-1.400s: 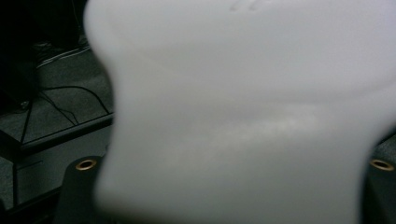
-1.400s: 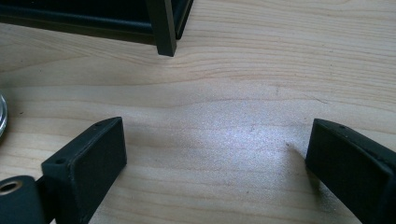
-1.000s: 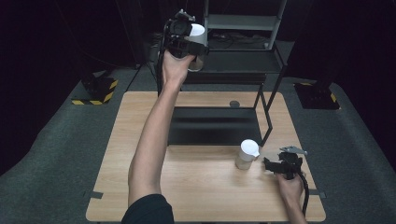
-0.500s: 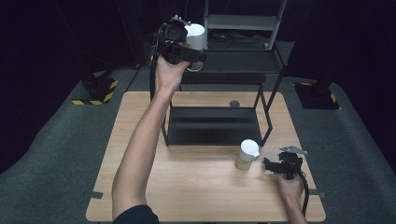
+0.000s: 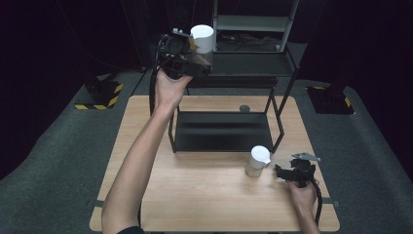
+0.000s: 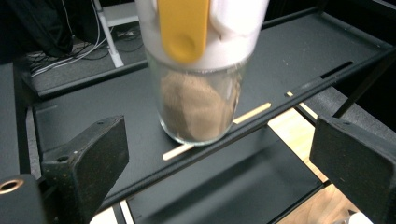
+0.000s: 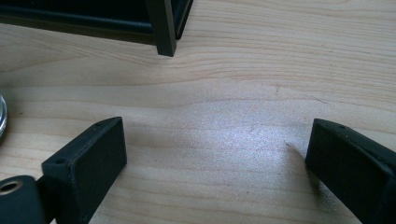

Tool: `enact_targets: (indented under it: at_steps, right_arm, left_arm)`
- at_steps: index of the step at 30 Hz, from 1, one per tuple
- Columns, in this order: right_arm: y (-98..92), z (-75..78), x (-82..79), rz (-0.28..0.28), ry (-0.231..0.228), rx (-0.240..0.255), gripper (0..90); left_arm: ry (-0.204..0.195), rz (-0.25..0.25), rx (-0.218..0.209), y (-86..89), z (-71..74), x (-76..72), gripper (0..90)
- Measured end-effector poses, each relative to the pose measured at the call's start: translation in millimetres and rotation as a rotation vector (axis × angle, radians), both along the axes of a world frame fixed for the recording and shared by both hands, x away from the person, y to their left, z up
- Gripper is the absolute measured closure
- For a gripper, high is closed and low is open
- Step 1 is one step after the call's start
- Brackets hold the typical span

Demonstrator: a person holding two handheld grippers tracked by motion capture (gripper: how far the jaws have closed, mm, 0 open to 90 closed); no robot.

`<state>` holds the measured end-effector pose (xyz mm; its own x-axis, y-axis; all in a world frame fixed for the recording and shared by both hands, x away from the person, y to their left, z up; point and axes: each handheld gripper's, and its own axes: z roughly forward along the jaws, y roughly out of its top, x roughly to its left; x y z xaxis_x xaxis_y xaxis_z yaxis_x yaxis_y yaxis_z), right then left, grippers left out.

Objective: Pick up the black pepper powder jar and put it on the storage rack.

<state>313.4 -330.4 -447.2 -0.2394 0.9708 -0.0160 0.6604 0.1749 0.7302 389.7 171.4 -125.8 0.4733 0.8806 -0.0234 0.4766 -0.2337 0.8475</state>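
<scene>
The left tongs (image 6: 210,154) have just been opening and now stand wide, clear of the glass jar (image 6: 198,100) set upright on the rack's top shelf (image 6: 299,60). They are best drawn straight back. The right tongs (image 7: 215,158) rest open and empty on the counter (image 7: 261,70).

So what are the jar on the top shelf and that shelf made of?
Jar: looks like clear glass, brown powder visible through its wall; its white cap with a yellow flap looks like glossy plastic. Top shelf: likely matte black-painted metal, thin with a raised rim.
</scene>
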Motion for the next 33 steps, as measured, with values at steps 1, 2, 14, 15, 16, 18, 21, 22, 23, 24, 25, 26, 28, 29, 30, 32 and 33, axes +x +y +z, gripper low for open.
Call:
enact_targets:
  at_steps: [1,2,14,15,16,18,21,22,23,24,25,26,28,29,30,32,33]
  right_arm:
    - [0.0,0.0,0.0,0.0,0.0,0.0,4.5]
    - [0.2,0.1,0.0,-0.001,0.001,0.001,4.6]
    - [0.1,0.0,0.0,0.0,0.0,0.0,4.5]
    - [0.1,0.0,0.0,-0.001,0.0,0.001,4.5]
    - [0.0,-0.1,0.0,0.0,0.0,0.0,4.5]
    - [0.1,0.0,0.0,0.0,0.0,0.0,4.5]
    - [0.2,0.0,-0.1,-0.001,0.0,0.001,4.5]
    - [0.2,0.0,0.0,-0.001,0.001,0.001,4.5]
    - [0.0,-0.2,-0.1,0.001,-0.002,-0.001,4.5]
    - [0.1,-0.1,-0.1,0.0,-0.001,0.0,4.5]
    - [0.0,-0.2,-0.1,0.001,-0.002,-0.001,4.6]
    - [0.2,-0.2,-0.1,-0.002,-0.001,0.001,4.5]
    - [0.0,0.0,0.0,0.0,0.0,-0.001,4.5]
    - [0.0,-0.1,0.0,0.0,-0.001,0.0,4.5]
    - [0.0,-0.1,-0.1,0.0,0.0,0.0,4.5]
    - [0.1,-0.1,-0.1,0.0,0.0,-0.001,4.5]
    - [0.1,0.0,-0.1,0.0,0.0,-0.001,4.5]
  left_arm:
    - [0.0,-0.002,0.0,0.9,-0.8,-1.5,4.8]
    - [-0.001,-0.003,-0.002,1.7,-1.9,-3.0,4.8]
    - [-0.008,-0.024,-0.004,8.7,-22.8,-21.1,5.0]
    - [-0.008,-0.024,-0.002,8.6,-23.9,-22.2,5.0]
    - [-0.01,-0.025,0.003,8.7,-25.2,-23.5,5.0]
    - [-0.013,-0.026,0.003,9.7,-28.5,-26.2,5.0]
    - [-0.008,-0.027,-0.001,11.5,-33.2,-28.5,5.1]
    - [-0.009,-0.027,-0.002,11.9,-35.4,-29.8,5.1]
    - [-0.01,-0.027,-0.003,12.0,-36.8,-30.8,5.1]
    - [-0.011,-0.028,-0.001,12.2,-38.7,-31.8,5.1]
    - [-0.011,-0.027,-0.002,12.1,-40.7,-32.7,5.2]
    - [-0.01,-0.029,-0.001,12.2,-42.6,-33.3,5.2]
    - [-0.007,-0.03,-0.002,12.2,-46.6,-34.7,5.2]
    - [-0.006,-0.031,-0.001,12.4,-48.5,-35.3,5.2]
    - [-0.007,-0.031,-0.001,12.7,-50.5,-36.1,5.1]
    - [-0.007,-0.031,-0.007,13.9,-54.7,-37.6,5.2]
    - [-0.007,-0.03,-0.007,14.4,-56.6,-38.3,5.2]
